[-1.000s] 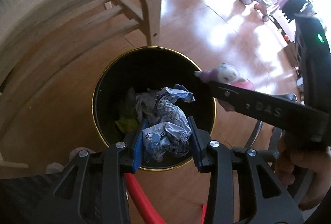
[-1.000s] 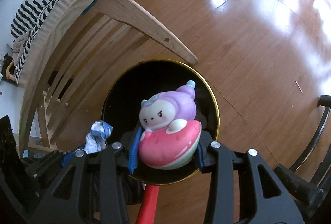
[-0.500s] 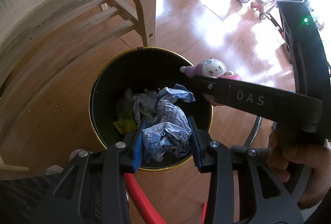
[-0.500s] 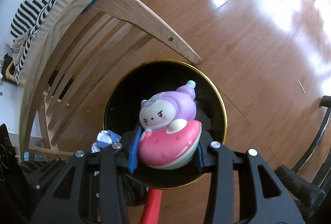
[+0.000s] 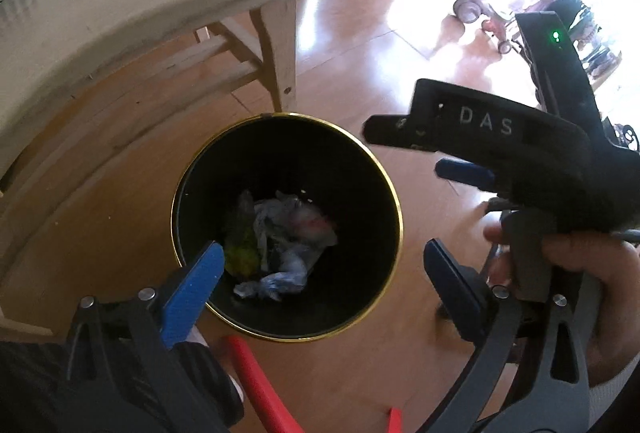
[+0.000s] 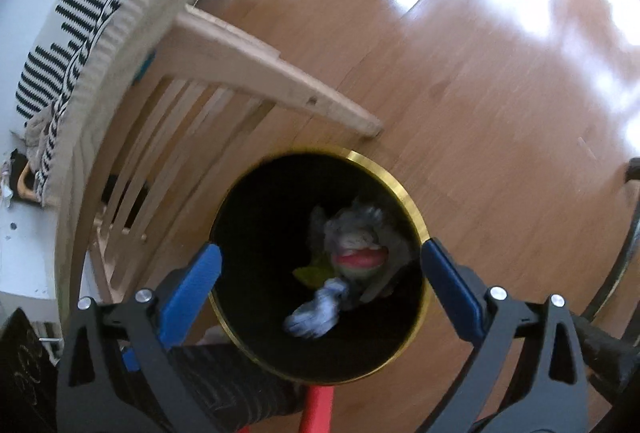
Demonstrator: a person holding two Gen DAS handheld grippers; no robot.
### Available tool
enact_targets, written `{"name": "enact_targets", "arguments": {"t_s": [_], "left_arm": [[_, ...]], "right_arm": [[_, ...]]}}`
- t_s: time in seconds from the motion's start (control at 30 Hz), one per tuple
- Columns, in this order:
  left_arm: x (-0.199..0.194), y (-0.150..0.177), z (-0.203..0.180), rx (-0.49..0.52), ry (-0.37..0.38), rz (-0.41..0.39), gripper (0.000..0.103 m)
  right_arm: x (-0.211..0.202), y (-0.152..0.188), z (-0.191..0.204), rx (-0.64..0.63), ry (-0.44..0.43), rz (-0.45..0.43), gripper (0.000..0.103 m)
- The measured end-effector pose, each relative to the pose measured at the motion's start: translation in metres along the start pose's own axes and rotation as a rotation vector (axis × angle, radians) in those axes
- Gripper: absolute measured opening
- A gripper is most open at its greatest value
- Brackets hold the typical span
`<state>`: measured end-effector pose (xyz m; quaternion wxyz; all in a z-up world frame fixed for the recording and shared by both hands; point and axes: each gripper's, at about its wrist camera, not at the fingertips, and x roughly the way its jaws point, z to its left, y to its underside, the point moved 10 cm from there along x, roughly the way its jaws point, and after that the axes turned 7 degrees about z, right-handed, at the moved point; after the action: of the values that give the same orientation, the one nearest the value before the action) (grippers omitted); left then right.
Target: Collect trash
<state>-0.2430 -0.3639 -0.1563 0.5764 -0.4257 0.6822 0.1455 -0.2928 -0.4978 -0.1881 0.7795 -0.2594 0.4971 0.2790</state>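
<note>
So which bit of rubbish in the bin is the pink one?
The toy with the pink band, lying in the black bin; the crumpled wrapper beside it is bluish-white, another scrap yellow-green.

Wooden floor (image 6: 480,81) with a bin on it

A black, gold-rimmed bin (image 5: 394,193) stands on the glossy floor beside a pale wooden furniture leg (image 6: 280,85); blurred crumpled trash (image 5: 280,233), seemingly paper, lies inside.

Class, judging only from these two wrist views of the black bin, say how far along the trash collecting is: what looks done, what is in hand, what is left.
Done: the crumpled blue wrapper and the pink and purple toy lie inside the black bin, on other scraps.
In hand: nothing; the left gripper and right gripper hang open above the bin.
Left: no other loose trash shows on the wooden floor in view.
</note>
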Motion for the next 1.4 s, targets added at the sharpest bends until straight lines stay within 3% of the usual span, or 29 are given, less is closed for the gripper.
{"name": "enact_targets", "arguments": {"t_s": [0.07, 0.17, 0.27, 0.4, 0.47, 0.53, 0.6, 0.8, 0.93, 1.03, 1.1, 1.17, 1.3, 1.4], "left_arm": [[-0.02, -0.006, -0.002, -0.004, 0.012, -0.039, 0.097], [-0.09, -0.033, 0.007, 0.004, 0.014, -0.204, 0.097], [-0.162, -0.058, 0.048, -0.032, -0.086, -0.352, 0.097], [-0.239, -0.069, 0.136, -0.181, -0.261, -0.478, 0.097], [-0.268, -0.064, 0.184, -0.263, -0.364, -0.529, 0.097], [-0.288, -0.049, 0.241, -0.367, -0.508, -0.518, 0.097], [-0.299, -0.033, 0.282, -0.45, -0.568, -0.498, 0.097], [-0.308, -0.009, 0.359, -0.543, -0.574, -0.474, 0.097], [-0.3, -0.007, 0.401, -0.592, -0.587, -0.511, 0.097], [-0.281, -0.005, 0.419, -0.639, -0.552, -0.487, 0.097], [-0.275, -0.009, 0.424, -0.639, -0.5, -0.461, 0.097], [-0.277, -0.016, 0.425, -0.628, -0.496, -0.471, 0.097], [-0.273, -0.017, 0.421, -0.611, -0.458, -0.46, 0.097], [-0.27, -0.01, 0.424, -0.616, -0.446, -0.461, 0.097]], "right_arm": [[-0.012, -0.007, -0.011, 0.004, 0.053, -0.041, 0.097], [-0.035, -0.015, -0.026, -0.006, 0.19, -0.126, 0.097], [-0.07, -0.028, -0.018, -0.027, 0.286, -0.264, 0.097], [-0.112, -0.05, 0.07, -0.178, 0.268, -0.434, 0.097], [-0.112, -0.057, 0.123, -0.277, 0.24, -0.442, 0.097], [-0.103, -0.063, 0.177, -0.356, 0.207, -0.425, 0.097], [-0.096, -0.073, 0.236, -0.414, 0.168, -0.433, 0.097], [-0.074, -0.08, 0.391, -0.525, 0.103, -0.476, 0.097], [-0.031, -0.037, 0.465, -0.682, 0.053, -0.423, 0.097], [-0.002, -0.012, 0.482, -0.761, 0.084, -0.363, 0.097], [0.008, -0.012, 0.485, -0.724, 0.062, -0.324, 0.097], [0.014, -0.012, 0.486, -0.694, 0.059, -0.302, 0.097], [0.014, -0.022, 0.472, -0.673, 0.129, -0.335, 0.097], [0.013, -0.022, 0.459, -0.628, 0.13, -0.338, 0.097]]}}
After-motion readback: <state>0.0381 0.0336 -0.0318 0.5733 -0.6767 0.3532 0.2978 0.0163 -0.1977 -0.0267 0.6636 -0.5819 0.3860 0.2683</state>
